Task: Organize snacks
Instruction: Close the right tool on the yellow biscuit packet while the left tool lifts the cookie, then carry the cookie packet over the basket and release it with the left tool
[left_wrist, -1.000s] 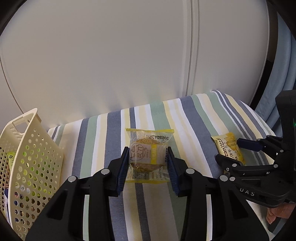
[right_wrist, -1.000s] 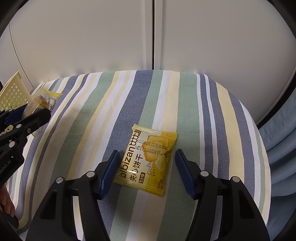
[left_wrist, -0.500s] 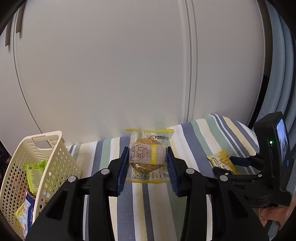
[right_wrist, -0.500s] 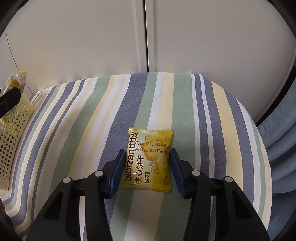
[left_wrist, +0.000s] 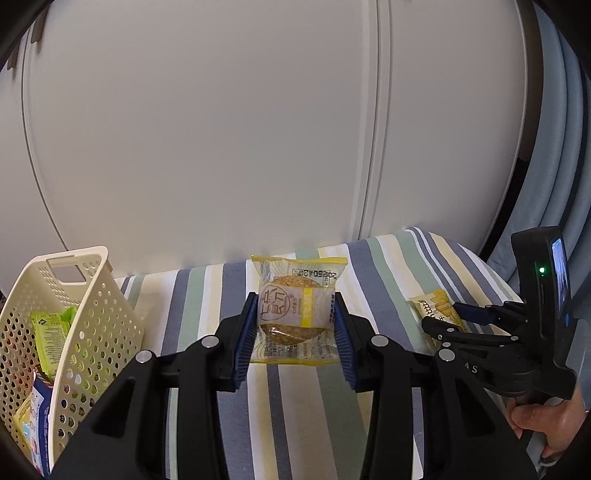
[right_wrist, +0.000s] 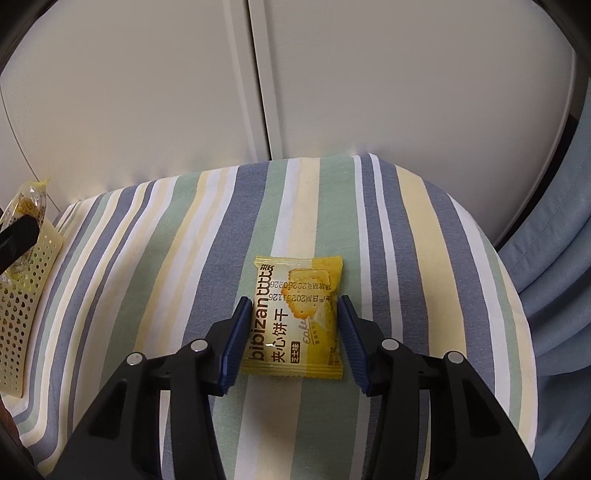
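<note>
Between ribbed claw (left_wrist: 295, 334) pads, crinkly, seemingly clear packet (left_wrist: 297, 306).

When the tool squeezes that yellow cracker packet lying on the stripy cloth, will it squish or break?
The yellow cracker packet looks like thin puffy film, so it will probably crinkle and give. The print shows a cracker, so a hard pinch might crack what's inside. It lies flat between the right tool pads, so it should not roll.

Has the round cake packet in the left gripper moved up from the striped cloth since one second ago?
Yes. The round cake packet, clamped in the left gripper, was low against the striped cloth; now it sits higher, its top edge reaching the white cabinet doors behind.
</note>
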